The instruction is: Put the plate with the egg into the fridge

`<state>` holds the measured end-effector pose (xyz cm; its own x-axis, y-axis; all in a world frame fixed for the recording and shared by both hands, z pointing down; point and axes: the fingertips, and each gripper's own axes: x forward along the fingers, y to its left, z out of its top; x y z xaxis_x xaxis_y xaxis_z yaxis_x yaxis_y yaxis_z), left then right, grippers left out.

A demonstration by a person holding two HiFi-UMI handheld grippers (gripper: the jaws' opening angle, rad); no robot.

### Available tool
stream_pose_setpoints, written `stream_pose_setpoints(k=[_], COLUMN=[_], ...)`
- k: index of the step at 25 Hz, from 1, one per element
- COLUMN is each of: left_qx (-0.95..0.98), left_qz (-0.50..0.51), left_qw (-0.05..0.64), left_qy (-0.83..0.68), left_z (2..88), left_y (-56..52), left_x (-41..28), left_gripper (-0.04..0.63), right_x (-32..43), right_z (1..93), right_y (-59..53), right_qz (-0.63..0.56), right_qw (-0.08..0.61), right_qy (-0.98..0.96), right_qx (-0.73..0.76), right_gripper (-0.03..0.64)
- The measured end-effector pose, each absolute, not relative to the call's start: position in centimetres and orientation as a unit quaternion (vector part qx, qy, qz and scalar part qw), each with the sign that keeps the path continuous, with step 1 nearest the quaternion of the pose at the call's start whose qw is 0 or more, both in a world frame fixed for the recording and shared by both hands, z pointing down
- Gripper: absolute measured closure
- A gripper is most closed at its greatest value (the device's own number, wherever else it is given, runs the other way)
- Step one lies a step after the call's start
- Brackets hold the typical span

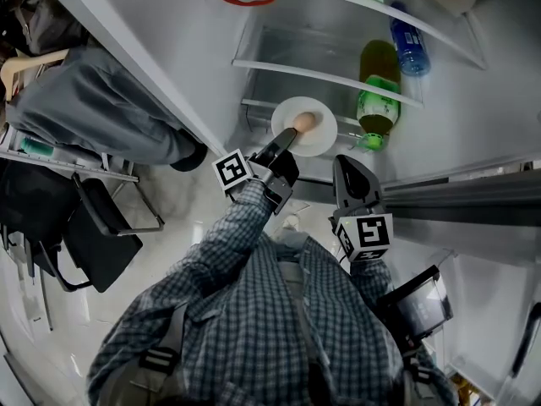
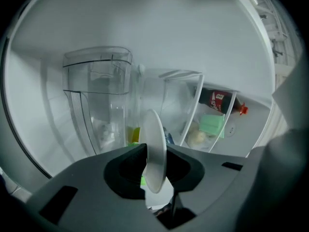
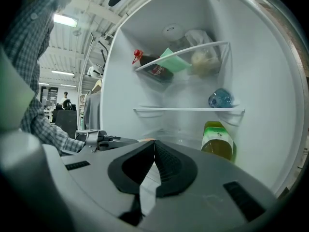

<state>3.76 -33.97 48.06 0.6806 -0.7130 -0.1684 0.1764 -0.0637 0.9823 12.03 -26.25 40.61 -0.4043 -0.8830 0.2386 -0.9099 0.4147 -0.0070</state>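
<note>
A white plate (image 1: 314,134) with a brown egg (image 1: 305,123) on it hangs just inside the open fridge, over a lower shelf. My left gripper (image 1: 286,142) is shut on the plate's near rim. In the left gripper view the plate (image 2: 154,149) shows edge-on, pinched between the two black jaws. My right gripper (image 1: 347,169) hovers to the right of the plate, just outside the fridge, shut and holding nothing. In the right gripper view its jaws (image 3: 154,151) meet at the tips.
The fridge has glass shelves (image 1: 325,73). A green bottle (image 1: 379,91) and a blue-capped bottle (image 1: 409,44) lie at the right. Clear drawers (image 2: 99,100) and a dark sauce bottle (image 2: 219,101) sit deeper inside. The fridge door (image 1: 127,49) stands at the left, with a chair (image 1: 106,227) behind.
</note>
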Motion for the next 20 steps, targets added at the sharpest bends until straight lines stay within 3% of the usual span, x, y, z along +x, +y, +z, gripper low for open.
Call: stream_pose_setpoints(k=[20], left_qx=[0.641], left_qz=[-0.314], left_qw=[0.660], left_qy=[-0.234], left_z=[50.4], left_y=[-36.3], left_x=[5.1], left_gripper=[0.510], right_x=[13.0], right_z=[41.6], right_y=[-28.0], right_qz=[0.071], right_qw=[0.112], right_qy=[-0.837], right_qx=[0.531], right_gripper=[0.610])
